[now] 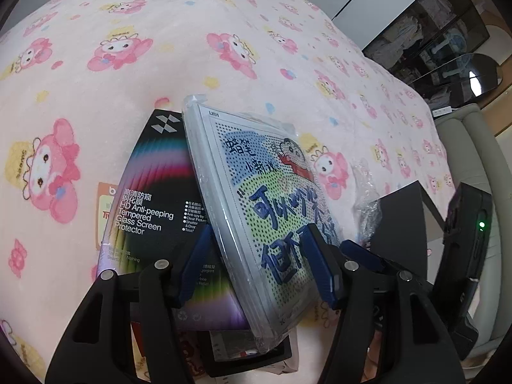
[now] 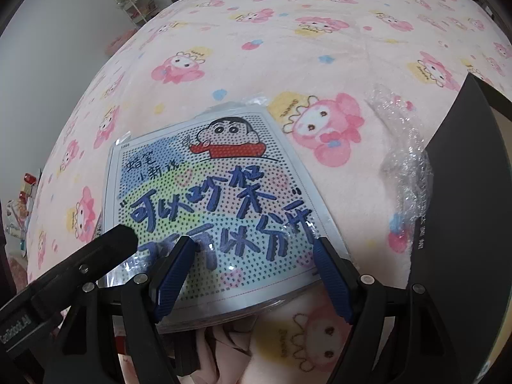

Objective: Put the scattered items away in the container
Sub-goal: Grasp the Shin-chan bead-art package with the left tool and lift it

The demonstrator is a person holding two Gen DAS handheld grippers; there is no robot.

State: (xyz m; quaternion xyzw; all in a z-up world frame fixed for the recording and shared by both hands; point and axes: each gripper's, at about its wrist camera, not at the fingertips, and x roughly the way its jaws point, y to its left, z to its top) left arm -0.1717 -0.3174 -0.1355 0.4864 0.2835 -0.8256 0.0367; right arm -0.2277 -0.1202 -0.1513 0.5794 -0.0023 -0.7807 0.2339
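A flat cartoon bead-art pack (image 1: 256,198) in clear plastic stands tilted on edge between the blue fingers of my left gripper (image 1: 260,265), which is shut on it. It leans over a black screen-protector box (image 1: 153,211) lying on the pink blanket. In the right wrist view the same pack (image 2: 217,204) shows face on. My right gripper (image 2: 254,275) is open, its blue fingers (image 2: 174,275) wide apart in front of the pack's lower edge. A black container (image 2: 460,192) stands at the right, also seen in the left wrist view (image 1: 400,224).
Crumpled bubble wrap (image 2: 400,147) lies beside the black container. An orange card (image 1: 107,211) peeks from under the box. A small black tray (image 1: 249,355) lies below the pack. The other gripper's body (image 1: 464,256) is at the right. Pink cartoon blanket (image 2: 288,48) covers the bed.
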